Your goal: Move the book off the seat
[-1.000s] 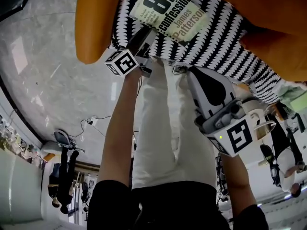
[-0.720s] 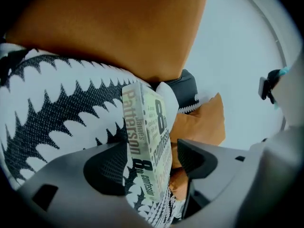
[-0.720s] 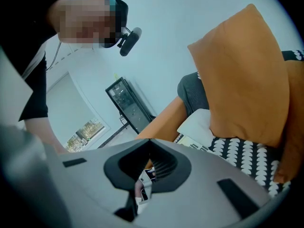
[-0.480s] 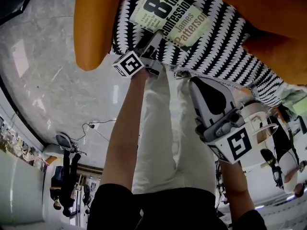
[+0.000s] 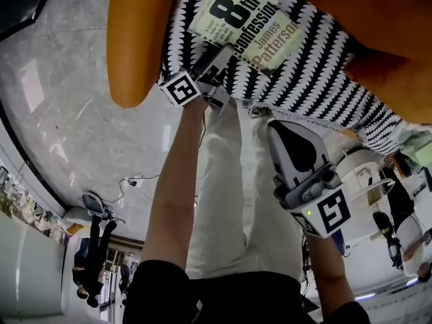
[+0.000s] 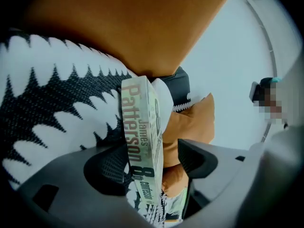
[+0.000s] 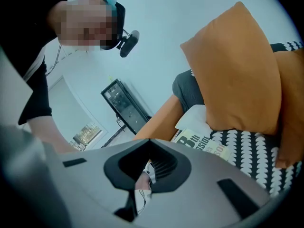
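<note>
The book (image 5: pixel 246 22), a pale paperback with "8th Confession" on its cover, lies on the black-and-white patterned seat (image 5: pixel 317 79). My left gripper (image 5: pixel 217 58) reaches the book's near corner. In the left gripper view the book's spine (image 6: pixel 142 141) stands between the jaws of the left gripper (image 6: pixel 152 163). The left pad is against it, while the right pad (image 6: pixel 197 158) stands off with orange cushion showing in the gap. My right gripper (image 5: pixel 278 128) hangs shut and empty below the seat's front edge. The right gripper view shows that gripper (image 7: pixel 148 148) with the book (image 7: pixel 202 144) ahead.
An orange armrest (image 5: pixel 138 39) flanks the seat on the left. An orange cushion (image 7: pixel 237 70) and a white pillow (image 7: pixel 194 118) lean at the seat's back beside the book. Grey marble floor (image 5: pixel 61 113) spreads to the left. The person's white trousers (image 5: pixel 229 181) fill the middle.
My left gripper has moved forward to the book's near corner, and its jaws have widened around the spine. The right gripper has stayed shut and nearly still.
</note>
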{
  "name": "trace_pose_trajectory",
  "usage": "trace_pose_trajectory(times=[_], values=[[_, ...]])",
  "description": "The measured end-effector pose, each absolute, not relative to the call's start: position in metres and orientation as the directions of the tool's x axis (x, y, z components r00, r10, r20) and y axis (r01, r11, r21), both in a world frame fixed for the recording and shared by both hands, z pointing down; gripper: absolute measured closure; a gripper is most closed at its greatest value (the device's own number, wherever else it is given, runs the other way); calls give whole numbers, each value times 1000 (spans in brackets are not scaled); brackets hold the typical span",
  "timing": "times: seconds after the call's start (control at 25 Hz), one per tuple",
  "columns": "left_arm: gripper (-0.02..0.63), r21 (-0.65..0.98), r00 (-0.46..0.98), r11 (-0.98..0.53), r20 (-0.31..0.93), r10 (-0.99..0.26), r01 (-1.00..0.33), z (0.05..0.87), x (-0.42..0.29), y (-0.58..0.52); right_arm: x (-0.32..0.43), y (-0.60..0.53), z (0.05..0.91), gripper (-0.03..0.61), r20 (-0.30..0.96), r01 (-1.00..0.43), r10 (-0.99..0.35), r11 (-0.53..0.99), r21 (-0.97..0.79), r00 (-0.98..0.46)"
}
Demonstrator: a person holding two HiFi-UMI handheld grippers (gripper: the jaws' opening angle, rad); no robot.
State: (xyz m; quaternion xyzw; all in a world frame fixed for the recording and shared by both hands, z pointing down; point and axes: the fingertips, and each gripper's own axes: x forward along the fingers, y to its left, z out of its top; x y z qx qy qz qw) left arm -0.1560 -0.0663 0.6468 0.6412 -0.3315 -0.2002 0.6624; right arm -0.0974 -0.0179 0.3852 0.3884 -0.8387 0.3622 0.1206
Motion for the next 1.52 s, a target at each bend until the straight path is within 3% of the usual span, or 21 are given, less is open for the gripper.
trace_pose_trajectory(times=[0.4,0.72,0.84,1.04,1.28,1.36,1.44,1.52], values=[[288,980,771,38,178,-612,-196,635,-134,-82,-82,-22,374,563,472,-759,-607,400,-514,-639],[288,928,930,-208,250,-268,-309,637,-95,-72,-88,-26,382,563,480,-773,-626,354,-527,-614],[293,894,925,-260,314,-215,-364,642,-91,-69,-91,-29,380,563,474,-776,-636,351,-524,-608],[291,920,884,-90,333,-329,-380,647,-90,-78,-83,-25,379,563,473,-789,-659,324,-522,-584],[293,964,790,145,266,-552,-222,637,-94,-93,-72,-20,376,563,475,-802,-678,302,-516,-561],[331,965,780,137,261,-569,-222,634,-97,-91,-71,-22,378,563,468,-800,-681,308,-514,-563],[432,964,793,93,258,-552,-249,628,-97,-87,-66,-20,395,563,485,-804,-671,303,-511,-561],[437,963,810,74,257,-528,-258,622,-97,-81,-55,-16,431,561,558,-834,-640,269,-482,-529]])
